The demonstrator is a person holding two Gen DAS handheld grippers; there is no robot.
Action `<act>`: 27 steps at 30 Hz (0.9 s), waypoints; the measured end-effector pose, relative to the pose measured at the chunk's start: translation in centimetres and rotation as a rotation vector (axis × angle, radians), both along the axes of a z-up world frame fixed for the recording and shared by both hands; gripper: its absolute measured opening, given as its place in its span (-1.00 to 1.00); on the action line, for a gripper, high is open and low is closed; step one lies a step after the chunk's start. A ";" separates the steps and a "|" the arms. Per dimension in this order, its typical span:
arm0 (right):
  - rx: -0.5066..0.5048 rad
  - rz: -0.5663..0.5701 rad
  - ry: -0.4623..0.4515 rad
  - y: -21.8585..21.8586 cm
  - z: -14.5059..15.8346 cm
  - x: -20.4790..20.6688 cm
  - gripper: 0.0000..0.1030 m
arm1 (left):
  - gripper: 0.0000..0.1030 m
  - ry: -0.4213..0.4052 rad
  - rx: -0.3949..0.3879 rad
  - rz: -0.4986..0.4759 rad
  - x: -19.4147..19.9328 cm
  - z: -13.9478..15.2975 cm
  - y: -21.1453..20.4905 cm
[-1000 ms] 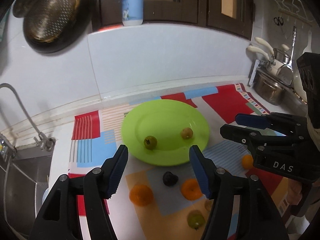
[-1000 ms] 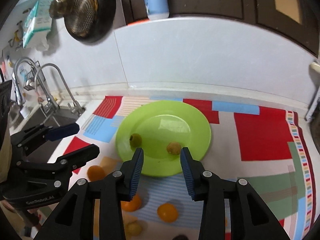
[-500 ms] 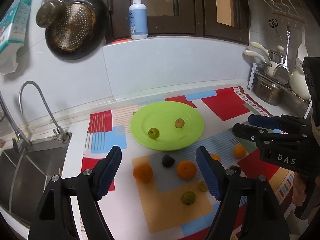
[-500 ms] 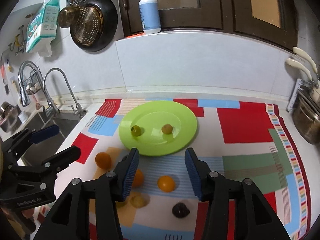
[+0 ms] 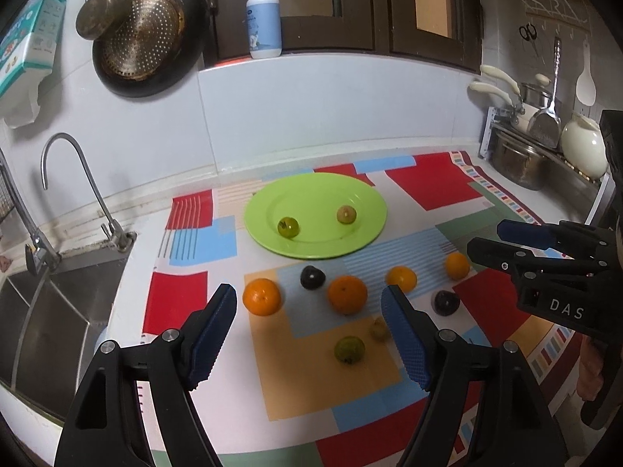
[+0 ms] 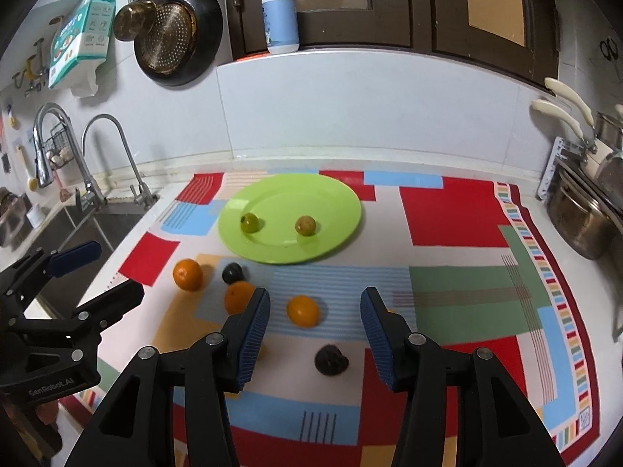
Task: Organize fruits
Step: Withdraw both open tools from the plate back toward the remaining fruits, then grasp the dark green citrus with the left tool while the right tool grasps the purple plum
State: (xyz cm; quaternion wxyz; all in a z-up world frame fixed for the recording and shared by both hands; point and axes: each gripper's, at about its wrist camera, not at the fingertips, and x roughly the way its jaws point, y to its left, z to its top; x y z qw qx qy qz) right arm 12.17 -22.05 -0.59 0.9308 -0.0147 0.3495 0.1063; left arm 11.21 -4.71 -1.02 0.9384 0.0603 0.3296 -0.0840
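A green plate [image 5: 311, 183] [image 6: 292, 194] lies on the patterned mat with a green fruit [image 5: 288, 227] [image 6: 249, 222] and a brownish fruit [image 5: 346, 214] [image 6: 305, 225] on it. In front of it on the mat lie several oranges [image 5: 347, 294] [image 6: 303, 310], two dark fruits [image 5: 312, 277] [image 6: 331, 359], a small yellowish fruit [image 5: 378, 329] and a green fruit [image 5: 349, 349]. My left gripper [image 5: 308, 291] [image 6: 117, 272] hovers open over the near fruits, holding nothing. My right gripper [image 6: 315, 295] [image 5: 488, 237] is also open and empty, above an orange and a dark fruit.
A steel sink [image 5: 50, 303] with a tap [image 5: 78, 179] adjoins the mat on the left. Pots [image 6: 580, 222] stand at the right end of the counter. A soap bottle [image 5: 264, 19] stands on the ledge, and pans [image 5: 148, 39] hang on the wall.
Both grippers have drawn back from the plate toward the counter's front, so more loose fruit shows. Both pairs of jaws stand wider than a second ago.
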 end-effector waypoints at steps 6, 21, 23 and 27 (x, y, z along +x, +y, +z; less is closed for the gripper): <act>0.000 0.003 0.026 -0.6 -1.4 -0.3 -0.04 | 0.48 0.012 0.013 0.004 -0.1 -1.2 -0.6; 0.018 0.027 0.164 -1.0 -6.4 0.8 -0.04 | 0.47 0.141 0.018 -0.016 1.1 -6.8 -1.5; 0.025 0.030 0.179 -1.1 -6.9 1.1 -0.04 | 0.45 0.155 0.015 -0.021 1.4 -7.3 -1.6; 0.031 0.027 0.196 -1.2 -7.9 1.6 -0.04 | 0.30 0.183 0.015 -0.033 2.1 -8.3 -1.7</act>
